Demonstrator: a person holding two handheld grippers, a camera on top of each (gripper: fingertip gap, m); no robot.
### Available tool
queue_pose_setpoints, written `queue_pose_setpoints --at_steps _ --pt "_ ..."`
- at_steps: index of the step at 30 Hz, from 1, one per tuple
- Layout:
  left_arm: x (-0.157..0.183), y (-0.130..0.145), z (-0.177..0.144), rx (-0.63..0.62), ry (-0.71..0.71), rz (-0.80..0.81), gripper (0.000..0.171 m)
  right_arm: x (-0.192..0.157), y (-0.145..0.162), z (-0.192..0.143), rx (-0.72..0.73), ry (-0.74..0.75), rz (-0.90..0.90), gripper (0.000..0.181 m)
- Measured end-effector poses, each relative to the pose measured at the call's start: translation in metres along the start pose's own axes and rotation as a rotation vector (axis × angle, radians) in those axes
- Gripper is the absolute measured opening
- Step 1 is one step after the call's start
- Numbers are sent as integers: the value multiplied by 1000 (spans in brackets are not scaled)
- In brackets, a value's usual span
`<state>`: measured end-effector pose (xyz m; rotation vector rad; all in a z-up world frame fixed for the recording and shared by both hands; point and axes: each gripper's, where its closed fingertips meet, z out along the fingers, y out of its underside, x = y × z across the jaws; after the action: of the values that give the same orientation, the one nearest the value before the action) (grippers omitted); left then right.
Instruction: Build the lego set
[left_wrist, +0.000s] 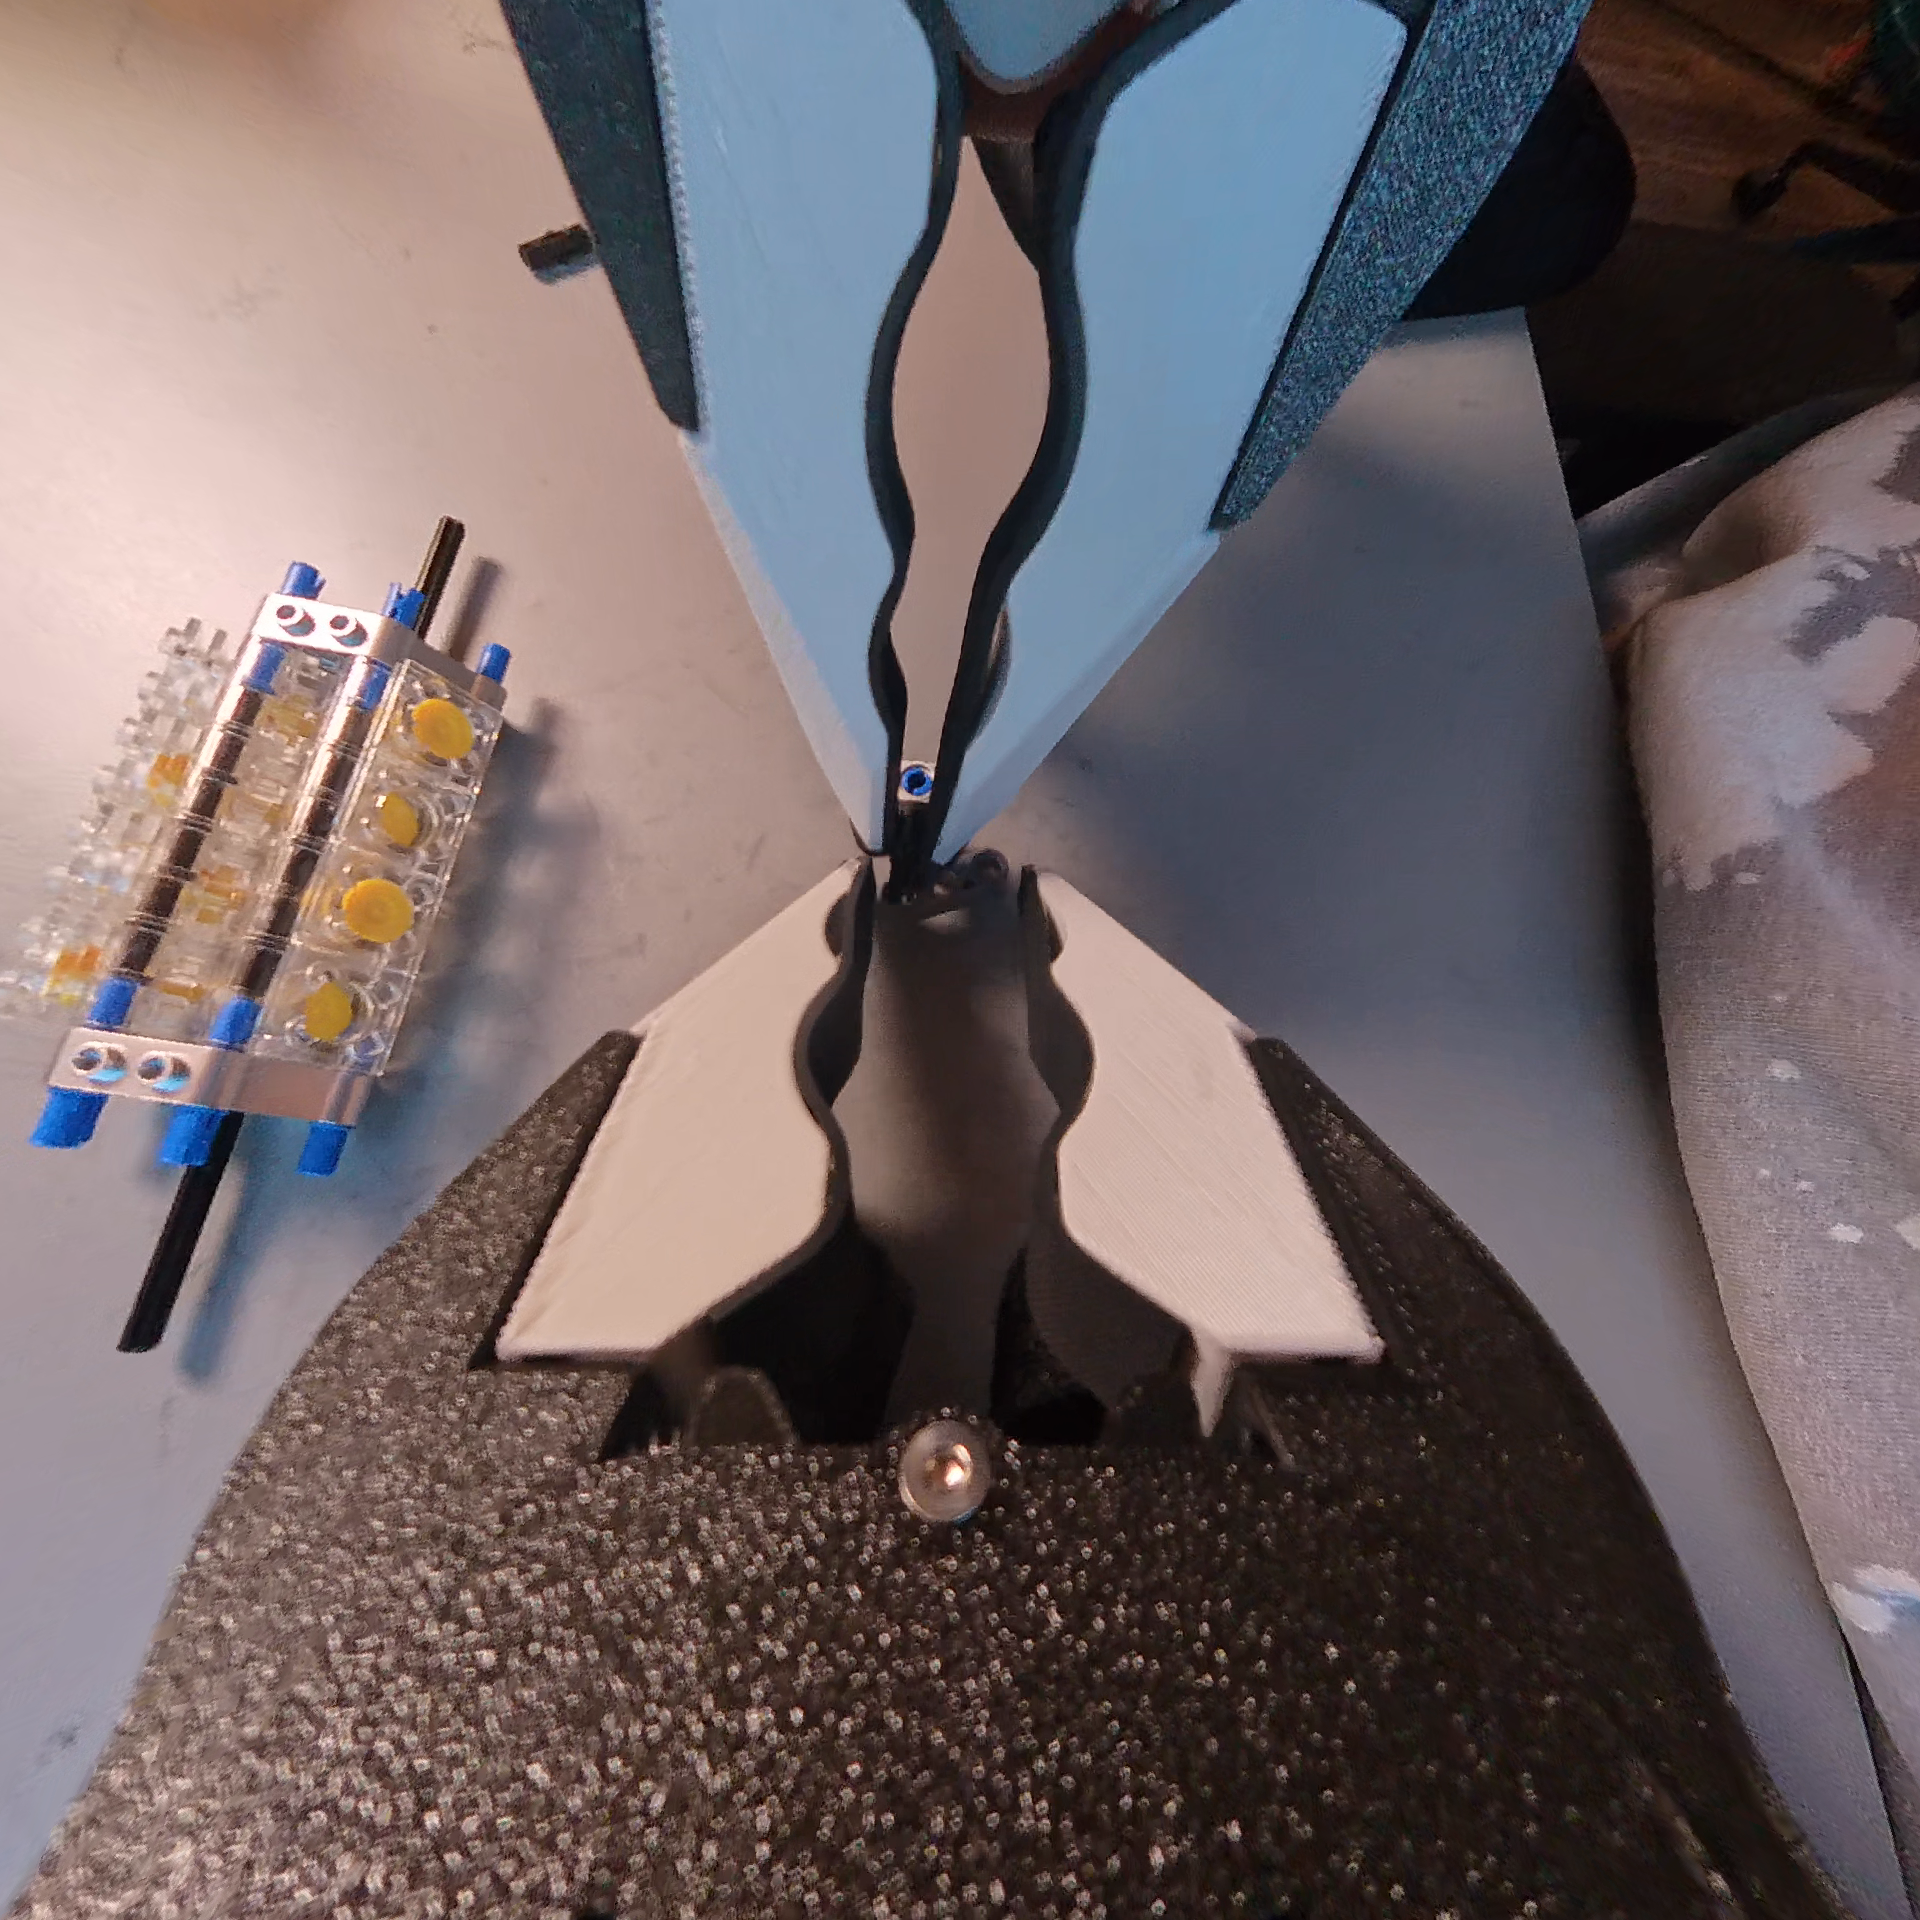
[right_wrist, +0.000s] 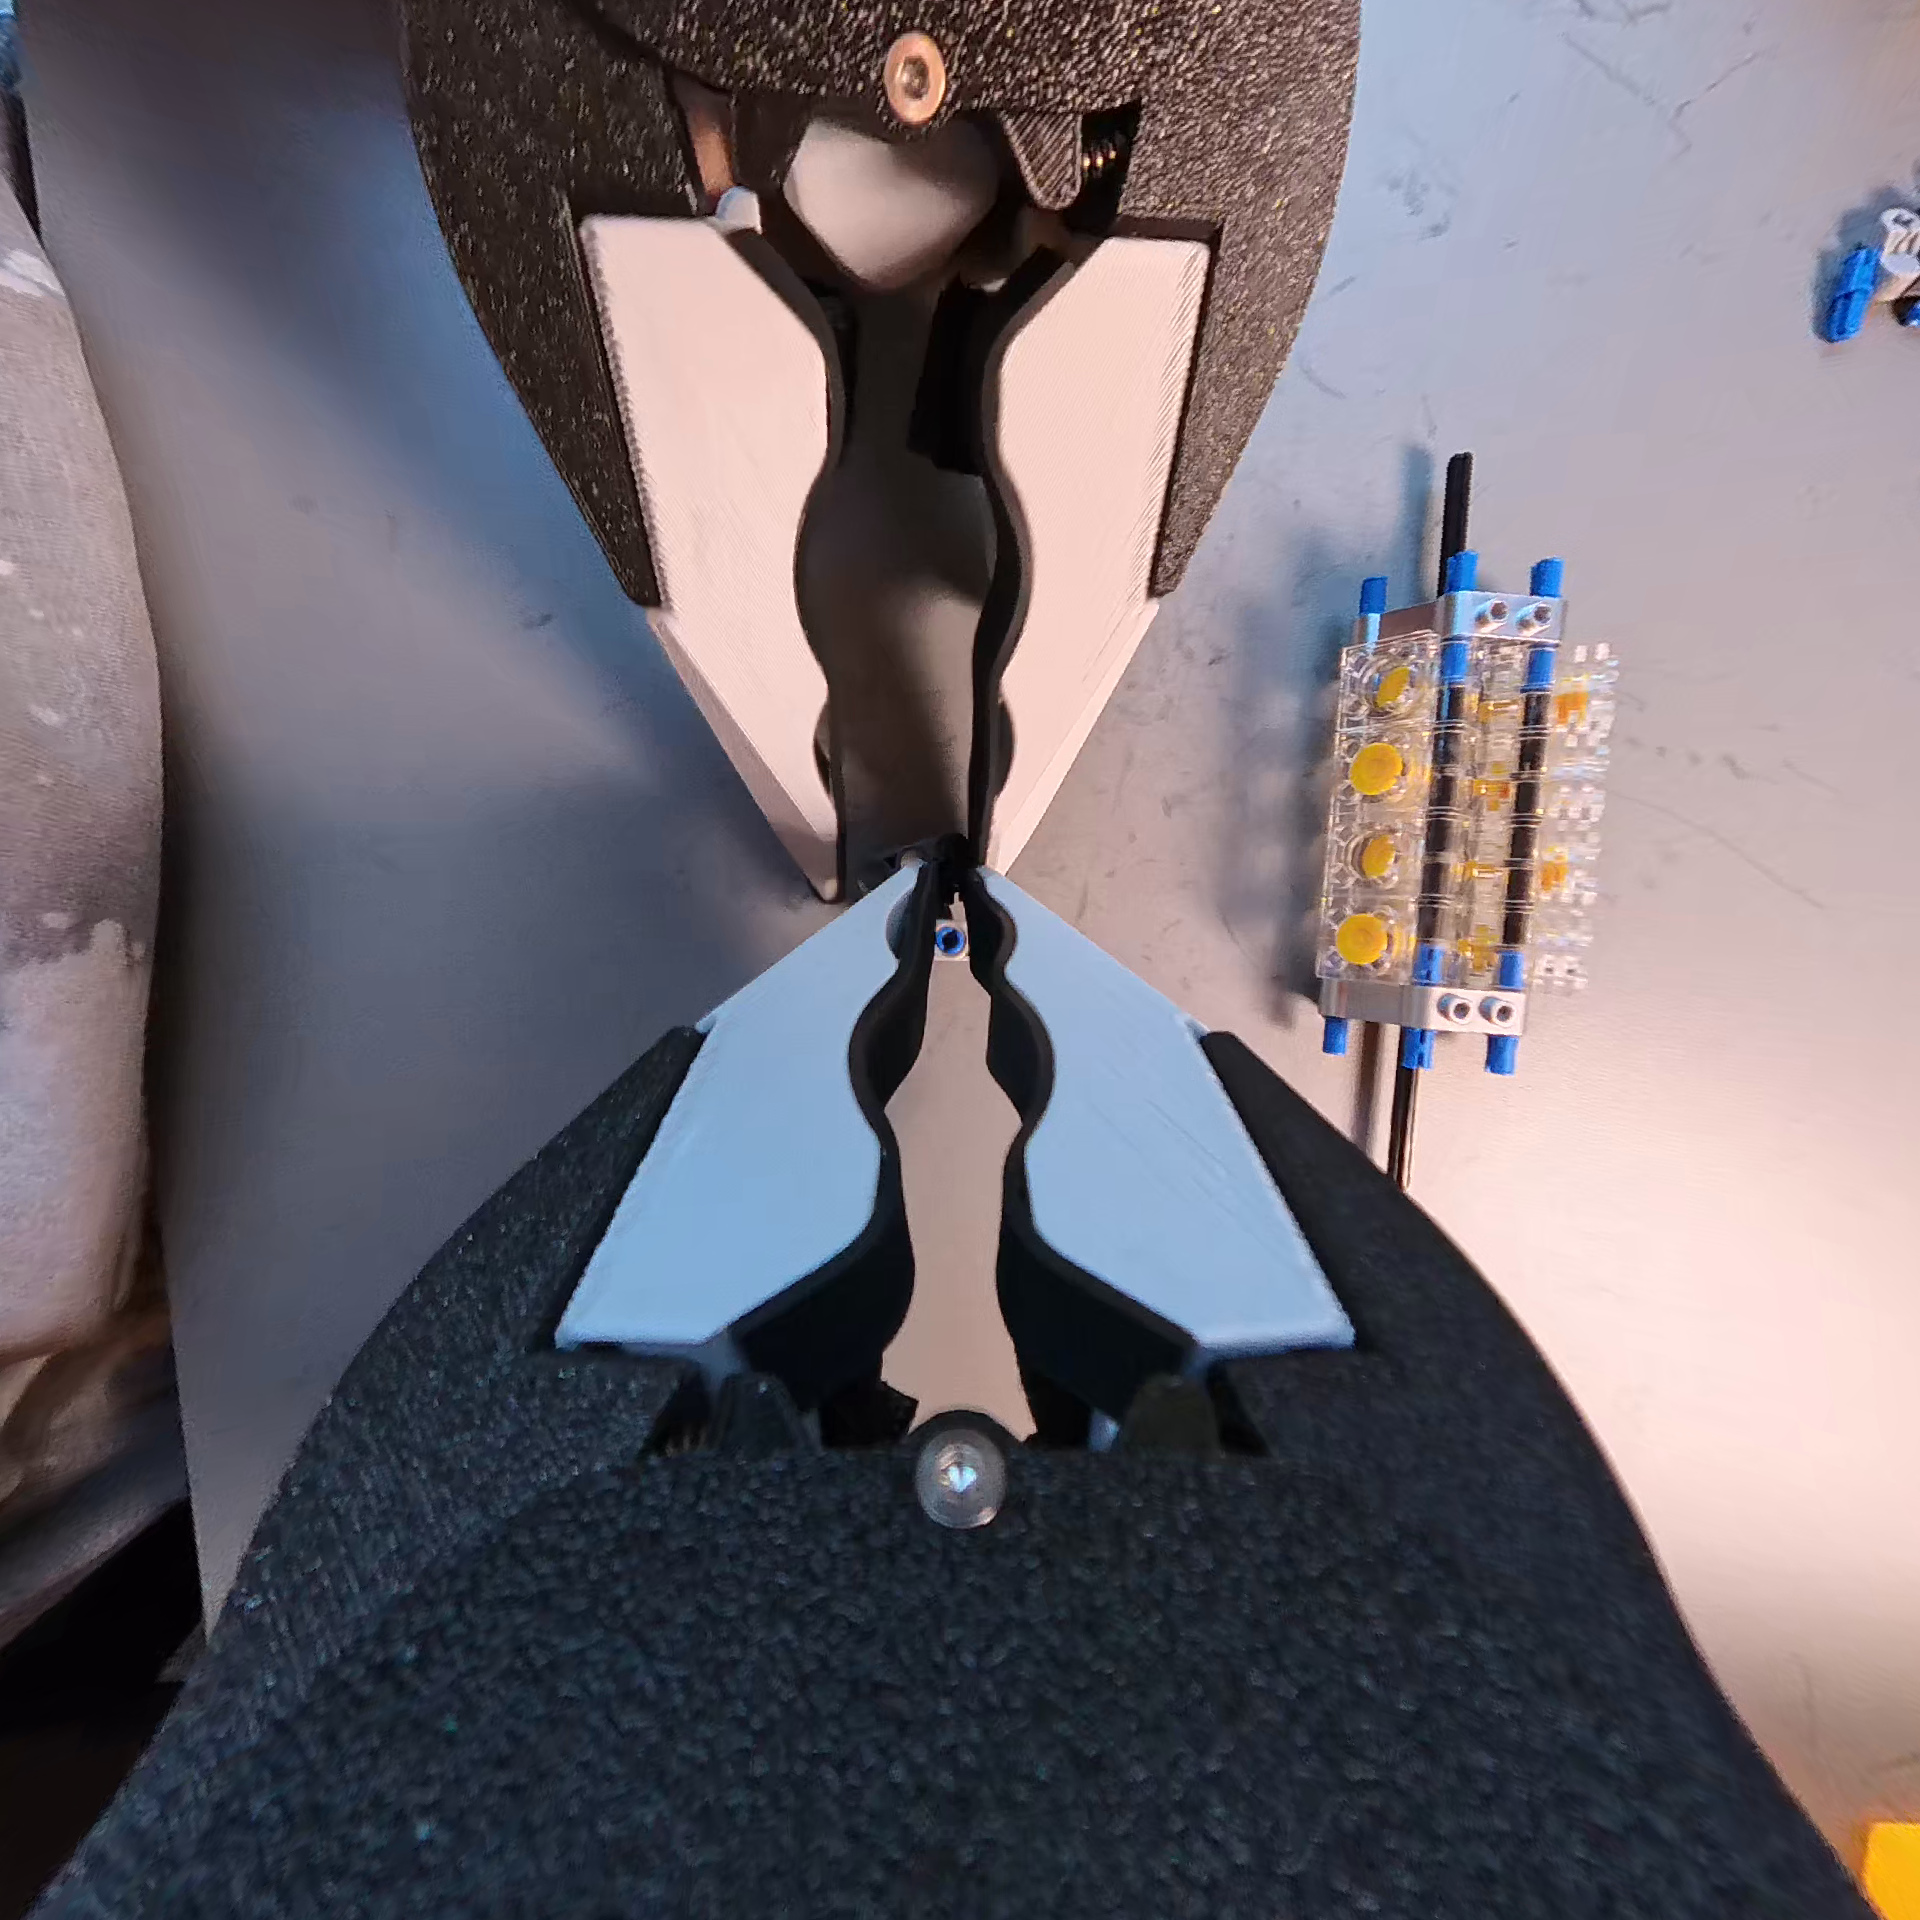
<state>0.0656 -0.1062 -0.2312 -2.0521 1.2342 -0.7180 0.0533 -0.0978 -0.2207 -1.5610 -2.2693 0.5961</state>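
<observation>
Your two tongs meet tip to tip over a pale grey surface (left_wrist: 1351, 727). The right tongs (right_wrist: 943, 914), with light blue fingers and black wavy pads, are clamped on a small grey connector piece with a blue-ringed hole (right_wrist: 950, 940), which sits right at their tips. In the left wrist view the same piece (left_wrist: 914, 779) shows between the tips of the right tongs.

The left tongs (left_wrist: 940, 883), with pale grey fingers and black wavy pads, stand apart along most of their length. Their tips sit against the piece, but blur and shadow hide whether they grip it.

A block of clear plastic bricks with yellow round studs, black rods and blue pins, capped by grey beams (left_wrist: 270, 852), lies flat on the surface, well apart from the small piece; in the right wrist view the block (right_wrist: 1455, 821) is to the right of it.

A mottled grey-white cloth (left_wrist: 1766, 935) lies beyond the surface's edge, on the far side of the piece from the block.
</observation>
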Motion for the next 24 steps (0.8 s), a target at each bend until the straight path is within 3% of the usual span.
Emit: queue_pose_setpoints --at_steps 4,13,17,24 --pt "0 -4 -10 36 41 -23 30 0 -3 -6 47 9 -11 2" --pt "8 -32 -41 256 246 -155 8 -6 -26 -31 229 97 -174 2" --pt "15 -41 -49 312 276 -118 3 -10 -33 -41 281 111 -216 3" --pt "29 -62 -72 487 393 -77 3 -20 -54 -69 539 27 -136 3"
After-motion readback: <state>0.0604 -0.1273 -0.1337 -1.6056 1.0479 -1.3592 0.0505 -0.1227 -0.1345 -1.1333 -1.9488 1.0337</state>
